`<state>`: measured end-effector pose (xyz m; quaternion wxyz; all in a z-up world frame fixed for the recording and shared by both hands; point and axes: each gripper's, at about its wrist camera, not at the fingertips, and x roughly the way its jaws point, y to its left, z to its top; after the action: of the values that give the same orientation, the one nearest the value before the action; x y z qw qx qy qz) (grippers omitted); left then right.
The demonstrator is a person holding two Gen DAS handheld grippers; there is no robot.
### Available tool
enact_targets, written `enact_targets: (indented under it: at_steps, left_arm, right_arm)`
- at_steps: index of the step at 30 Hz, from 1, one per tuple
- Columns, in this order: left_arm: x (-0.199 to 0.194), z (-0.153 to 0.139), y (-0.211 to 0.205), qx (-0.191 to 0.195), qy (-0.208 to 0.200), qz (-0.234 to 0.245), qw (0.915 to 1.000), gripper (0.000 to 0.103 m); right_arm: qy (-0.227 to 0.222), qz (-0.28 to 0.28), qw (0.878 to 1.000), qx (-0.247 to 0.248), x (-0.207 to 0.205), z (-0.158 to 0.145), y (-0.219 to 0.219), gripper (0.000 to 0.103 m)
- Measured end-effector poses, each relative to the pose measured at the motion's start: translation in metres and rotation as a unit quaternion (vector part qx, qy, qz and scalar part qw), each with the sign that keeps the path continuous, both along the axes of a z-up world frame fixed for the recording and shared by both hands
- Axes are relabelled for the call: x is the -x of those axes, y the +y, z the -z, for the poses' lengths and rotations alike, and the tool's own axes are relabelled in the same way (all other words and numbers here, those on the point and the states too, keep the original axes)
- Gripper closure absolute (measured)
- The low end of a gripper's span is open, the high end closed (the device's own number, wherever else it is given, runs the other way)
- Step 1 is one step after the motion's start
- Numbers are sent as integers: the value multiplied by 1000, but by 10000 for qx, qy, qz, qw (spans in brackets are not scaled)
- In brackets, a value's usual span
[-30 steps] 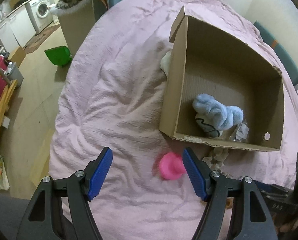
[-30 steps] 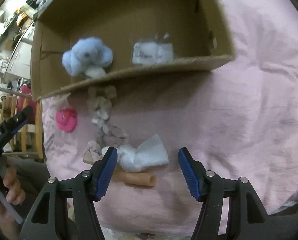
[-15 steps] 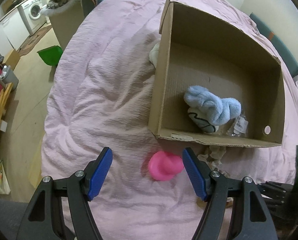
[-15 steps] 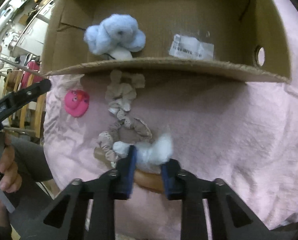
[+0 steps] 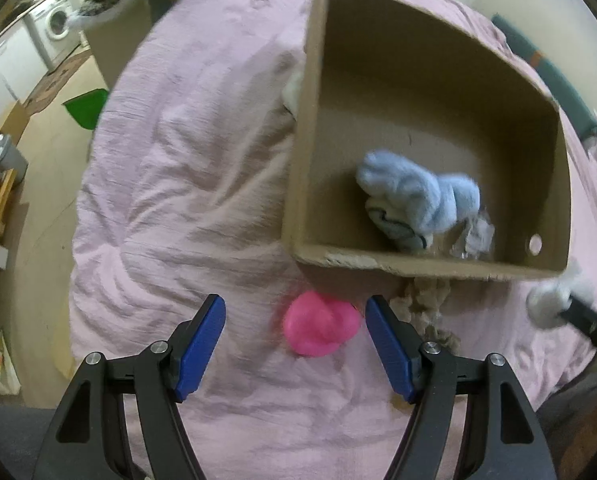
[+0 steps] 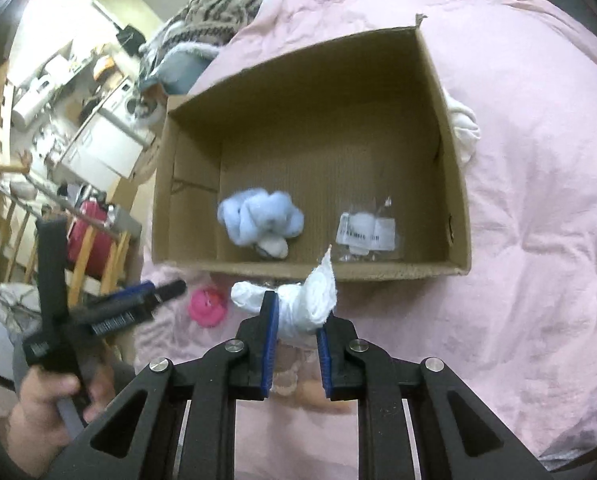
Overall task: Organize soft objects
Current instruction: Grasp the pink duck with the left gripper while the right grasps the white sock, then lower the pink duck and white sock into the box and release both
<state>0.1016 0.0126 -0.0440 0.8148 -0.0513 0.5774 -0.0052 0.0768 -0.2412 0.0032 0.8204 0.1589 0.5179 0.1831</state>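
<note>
A white cloth [image 6: 308, 300] is clamped between the blue pads of the right gripper [image 6: 294, 334], whose jaws are drawn in tight on it. The cloth is held just in front of the near wall of a cardboard box [image 6: 456, 184], with one pointed corner of it standing up over that wall's edge. The box is set on a pink bedspread [image 6: 538, 200] and is open at the top. Inside it, a pale blue plush toy [image 6: 258, 220] is seen near the front wall, and a small clear packet [image 6: 366, 232] with a white label is laid beside it on the box floor.

The left gripper [image 5: 294, 338] is held wide open above the bedspread, with nothing between its pads. A pink rubber duck [image 5: 318, 328] is lying on the bedspread between the open jaws, closer to the right-hand pad and just outside the box's near wall. To the right of the duck, a beige ruffled fabric piece [image 5: 426, 304] is found against the same wall; what it is cannot be made out through the blur. A white soft item [image 6: 464, 128] is partly tucked behind the box's far side wall.
</note>
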Motion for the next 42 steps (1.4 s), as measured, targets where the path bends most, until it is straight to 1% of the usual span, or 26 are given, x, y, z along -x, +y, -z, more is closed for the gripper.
enact_targets:
  at_steps: [4, 10, 13, 14, 15, 16, 19, 25, 32, 34, 37, 42]
  left_arm:
    - [-4, 16, -14, -69, 200, 197, 9996, 33]
    - [-8, 37, -29, -290, 437, 463, 9975, 33]
    - [-9, 43, -33, -422, 477, 549, 9965, 34]
    - [-9, 44, -36, -518, 447, 585, 9959, 36]
    - [-9, 45, -38, -595, 421, 622, 9954, 44]
    - [-9, 47, -42, -620, 429, 660, 9950, 58]
    - [-9, 50, -48, -639, 441, 717, 9944, 60]
    - [-2, 43, -55, -651, 432, 783, 9939, 60]
    - [7, 26, -56, -521, 376, 743, 9952, 61]
    - [11, 15, -55, -527, 356, 707, 9955, 60]
    - [16, 2, -57, -417, 296, 630, 9967, 60]
    - [31, -35, -55, -334, -55, 611, 9976, 60]
  right_arm:
    - [97, 43, 9999, 31, -5, 5, -2, 83]
    - [188, 55, 9998, 75, -3, 12, 0, 83]
    - [231, 41, 9997, 79, -3, 14, 1, 83]
    - [235, 30, 9997, 87, -3, 14, 2, 83]
    - [243, 15, 9997, 98, -4, 15, 3, 83]
    - [247, 2, 9996, 113, -4, 16, 4, 83]
    - [238, -23, 9996, 148, -4, 15, 6, 83]
    - [236, -43, 9996, 146, -4, 14, 8, 83]
    - [256, -94, 9995, 164, -5, 16, 11, 83]
    - [264, -109, 9995, 161, -5, 17, 12, 83]
    - [252, -118, 9995, 161, -4, 16, 13, 83]
    - [213, -105, 9997, 88, -3, 10, 11, 83]
